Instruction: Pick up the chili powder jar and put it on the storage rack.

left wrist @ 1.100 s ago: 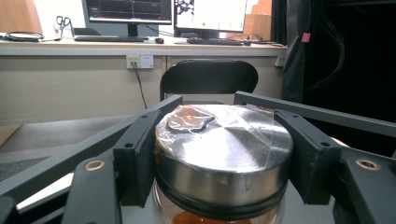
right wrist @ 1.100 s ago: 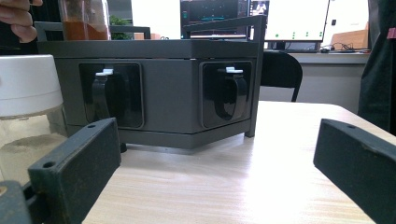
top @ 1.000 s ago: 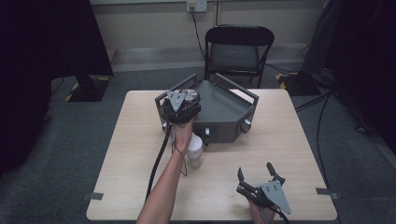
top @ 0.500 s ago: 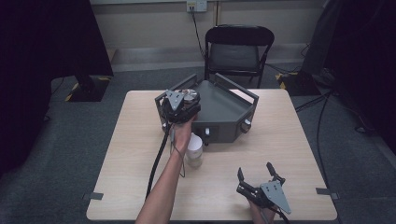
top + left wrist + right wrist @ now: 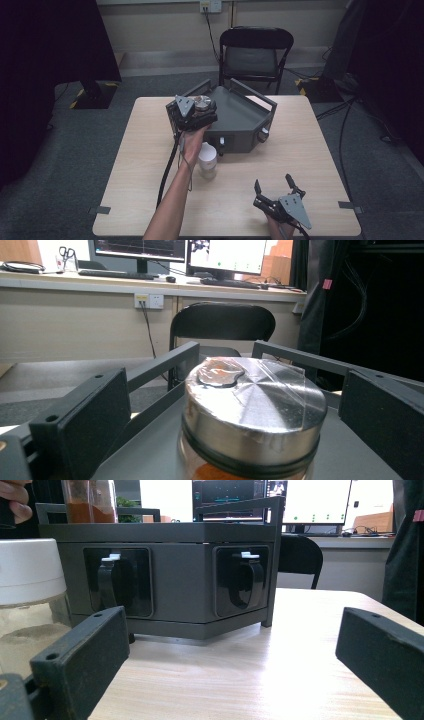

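left gripper (image 5: 192, 111) | jaws spread around steel-lidded jar (image 5: 254, 407) atop grey rack (image 5: 240, 117), ready to grip | right gripper (image 5: 275, 192) | jaws spread, idle near rack

One table (image 5: 300, 150) carried one grey rack (image 5: 240, 120), and one black chair (image 5: 252, 52) stood behind it at twelve o'clock. Two jars were there: one with a steel lid (image 5: 255, 410) on the rack, one with a white lid (image 5: 208, 159) on the table at six o'clock of the rack. The rack's front showed two recessed knobs (image 5: 117, 582), perhaps more out of sight. Two grippers were in use.
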`<move>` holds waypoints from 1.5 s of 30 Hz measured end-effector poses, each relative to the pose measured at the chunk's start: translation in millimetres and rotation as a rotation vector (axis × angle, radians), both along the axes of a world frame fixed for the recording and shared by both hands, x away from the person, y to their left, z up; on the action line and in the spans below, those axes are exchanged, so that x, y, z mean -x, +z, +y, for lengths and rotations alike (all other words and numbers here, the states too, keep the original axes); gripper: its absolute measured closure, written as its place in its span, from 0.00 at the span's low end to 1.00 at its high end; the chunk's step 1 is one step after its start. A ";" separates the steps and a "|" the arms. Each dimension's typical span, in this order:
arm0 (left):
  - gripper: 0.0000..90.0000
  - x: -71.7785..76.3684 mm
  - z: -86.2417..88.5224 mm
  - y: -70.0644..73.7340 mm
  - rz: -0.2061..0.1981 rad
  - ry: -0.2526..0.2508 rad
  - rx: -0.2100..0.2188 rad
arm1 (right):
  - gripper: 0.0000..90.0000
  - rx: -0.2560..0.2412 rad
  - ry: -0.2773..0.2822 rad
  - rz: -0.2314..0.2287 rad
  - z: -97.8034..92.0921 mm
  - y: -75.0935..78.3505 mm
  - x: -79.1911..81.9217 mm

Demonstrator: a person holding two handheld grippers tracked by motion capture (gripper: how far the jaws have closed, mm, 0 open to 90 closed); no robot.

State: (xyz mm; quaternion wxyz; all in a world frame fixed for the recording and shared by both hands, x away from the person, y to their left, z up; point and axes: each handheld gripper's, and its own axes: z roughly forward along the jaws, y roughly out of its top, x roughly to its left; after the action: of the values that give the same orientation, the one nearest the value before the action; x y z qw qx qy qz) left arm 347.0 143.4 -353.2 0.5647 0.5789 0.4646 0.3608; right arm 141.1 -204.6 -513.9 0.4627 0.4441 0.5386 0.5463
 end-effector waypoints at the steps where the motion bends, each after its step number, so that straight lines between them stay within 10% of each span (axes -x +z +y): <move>1: 0.00 1.0 1.1 0.1 -0.005 -0.002 0.005 | 0.00 0.000 0.000 0.000 0.0 0.0 0.0; 45: 0.01 81.3 44.8 -28.4 -0.123 0.018 0.045 | 0.00 0.000 -0.004 0.002 0.6 0.3 0.2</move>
State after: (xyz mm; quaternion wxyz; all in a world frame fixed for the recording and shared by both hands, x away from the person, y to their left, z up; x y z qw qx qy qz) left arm 265.7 188.2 -381.5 0.6018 0.5384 0.4421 0.3905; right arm 141.0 -204.0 -513.6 0.4634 0.4455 0.5384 0.5450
